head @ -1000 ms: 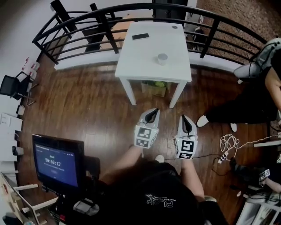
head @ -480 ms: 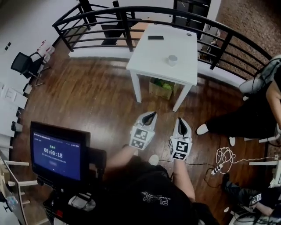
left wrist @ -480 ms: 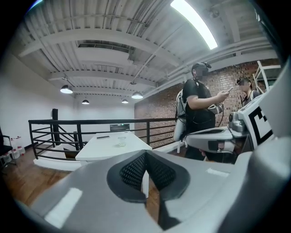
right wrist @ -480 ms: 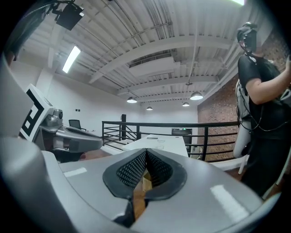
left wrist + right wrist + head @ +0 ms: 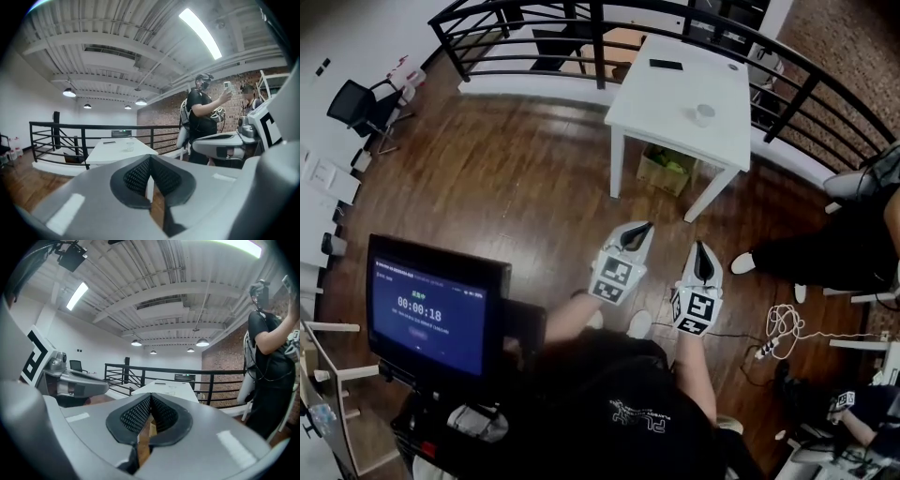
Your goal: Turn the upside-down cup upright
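- Floor [image 5: 506,187]: dark wood boards, glossy.
- Desk [image 5: 675,89]: white, smooth, matt top.
- Railing [image 5: 598,47]: black metal bars.
- Left gripper [image 5: 643,228] and right gripper [image 5: 701,247]: smooth pale-grey plastic shells; pads [image 5: 138,176] black, dimpled, matt.
- Wall [image 5: 224,359]: rough red brick.

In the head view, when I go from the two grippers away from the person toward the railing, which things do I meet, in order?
Left gripper and right gripper, side by side → box under the white table → cup → flat black object → black railing.
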`<action>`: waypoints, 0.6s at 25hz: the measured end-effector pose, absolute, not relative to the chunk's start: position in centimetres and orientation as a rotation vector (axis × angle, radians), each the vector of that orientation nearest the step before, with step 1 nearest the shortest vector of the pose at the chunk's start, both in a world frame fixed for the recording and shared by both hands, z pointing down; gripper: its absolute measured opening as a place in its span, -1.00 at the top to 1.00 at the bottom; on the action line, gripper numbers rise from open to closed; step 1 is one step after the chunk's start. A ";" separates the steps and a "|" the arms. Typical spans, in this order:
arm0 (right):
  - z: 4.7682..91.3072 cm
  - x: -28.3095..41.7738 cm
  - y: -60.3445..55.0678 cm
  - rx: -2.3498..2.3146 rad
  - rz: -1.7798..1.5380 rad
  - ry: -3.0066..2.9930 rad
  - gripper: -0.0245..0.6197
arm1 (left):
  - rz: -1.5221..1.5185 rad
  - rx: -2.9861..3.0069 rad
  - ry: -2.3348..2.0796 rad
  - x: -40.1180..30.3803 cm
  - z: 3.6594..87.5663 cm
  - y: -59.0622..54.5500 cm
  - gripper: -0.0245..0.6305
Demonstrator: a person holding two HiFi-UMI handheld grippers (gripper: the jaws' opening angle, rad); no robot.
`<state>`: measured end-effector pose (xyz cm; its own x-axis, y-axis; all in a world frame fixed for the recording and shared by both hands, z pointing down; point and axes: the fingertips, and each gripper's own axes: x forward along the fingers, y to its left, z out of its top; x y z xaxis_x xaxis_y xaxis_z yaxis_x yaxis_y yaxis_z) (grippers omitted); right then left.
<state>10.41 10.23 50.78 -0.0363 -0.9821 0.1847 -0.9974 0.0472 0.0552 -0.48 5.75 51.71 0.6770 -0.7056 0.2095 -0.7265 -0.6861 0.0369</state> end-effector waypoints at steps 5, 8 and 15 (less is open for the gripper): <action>48.3 7.3 12.0 2.112 0.114 -2.151 0.88 | 0.188 2.730 -1.136 -2.4 51.8 7.9 0.94; 48.2 7.1 12.1 2.100 0.100 -2.153 0.88 | 0.169 2.732 -1.136 -2.4 51.7 7.7 0.94; 49.5 7.3 11.8 2.056 0.157 -2.164 0.88 | 0.198 2.726 -1.171 -2.4 52.1 6.6 0.94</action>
<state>7.31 11.78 49.53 -0.0476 -0.9822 0.1818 -0.9981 0.0537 0.0288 -2.39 6.61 52.08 0.6830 -0.7060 0.1872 -0.7283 -0.6777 0.1014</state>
